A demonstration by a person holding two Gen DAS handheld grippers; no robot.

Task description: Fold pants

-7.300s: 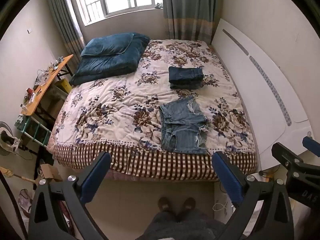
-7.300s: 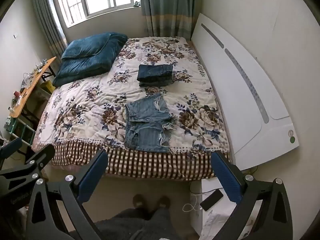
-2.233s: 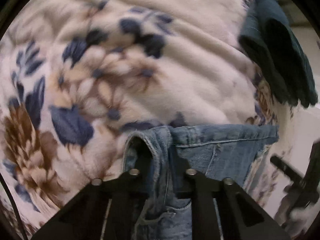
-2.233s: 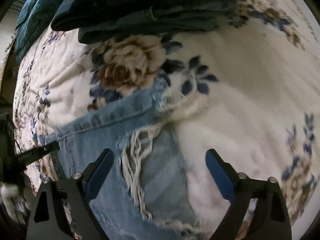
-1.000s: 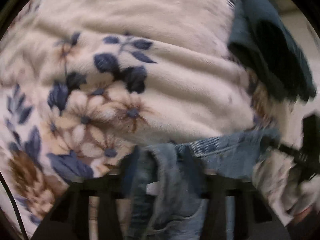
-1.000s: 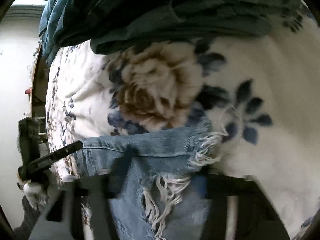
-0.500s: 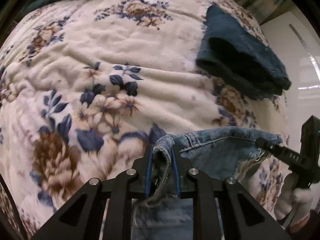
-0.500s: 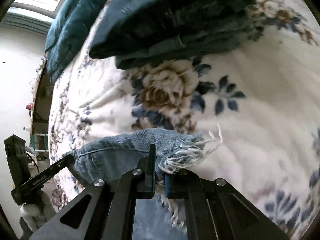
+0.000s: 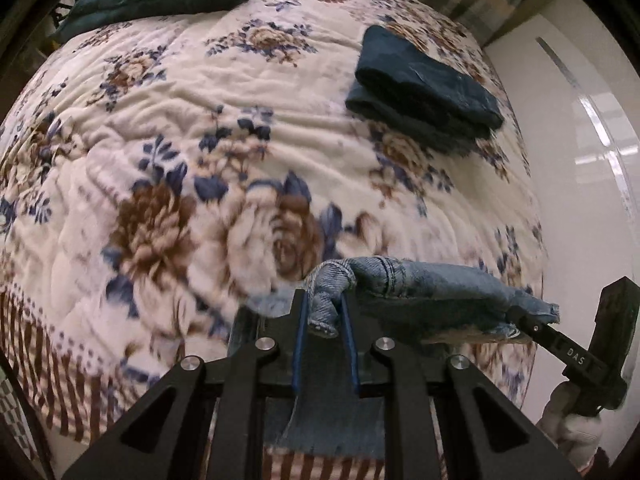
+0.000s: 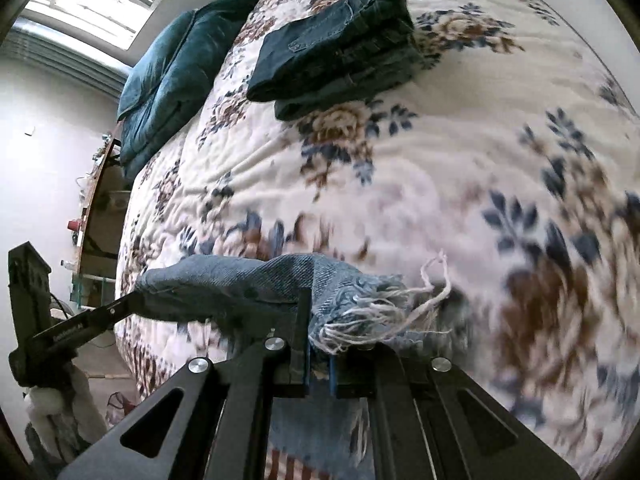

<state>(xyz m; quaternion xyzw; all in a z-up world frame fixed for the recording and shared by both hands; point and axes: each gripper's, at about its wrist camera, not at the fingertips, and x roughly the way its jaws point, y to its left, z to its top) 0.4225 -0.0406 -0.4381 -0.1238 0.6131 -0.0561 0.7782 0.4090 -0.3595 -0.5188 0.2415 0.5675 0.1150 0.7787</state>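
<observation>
Light blue denim shorts [image 9: 424, 284] with frayed hems hang stretched between my two grippers above the floral bedspread [image 9: 208, 128]. My left gripper [image 9: 323, 320] is shut on one corner of the shorts. My right gripper [image 10: 318, 340] is shut on the other corner, by the frayed white threads [image 10: 384, 304]. The shorts also show in the right wrist view [image 10: 240, 280]. The right gripper shows at the right of the left wrist view [image 9: 532, 322], the left gripper at the left of the right wrist view [image 10: 128, 304]. The rest of the shorts hangs below, mostly hidden.
A folded stack of dark jeans [image 9: 420, 88] lies farther up the bed, also in the right wrist view [image 10: 332, 44]. A teal pillow [image 10: 172, 68] lies at the head. A white board [image 9: 592, 128] stands along the right side. A desk [image 10: 96, 196] stands at the left.
Both grippers have lifted the held edge of the shorts off the bed and drawn it back toward the foot of the bed. The folded jeans now look farther away.
</observation>
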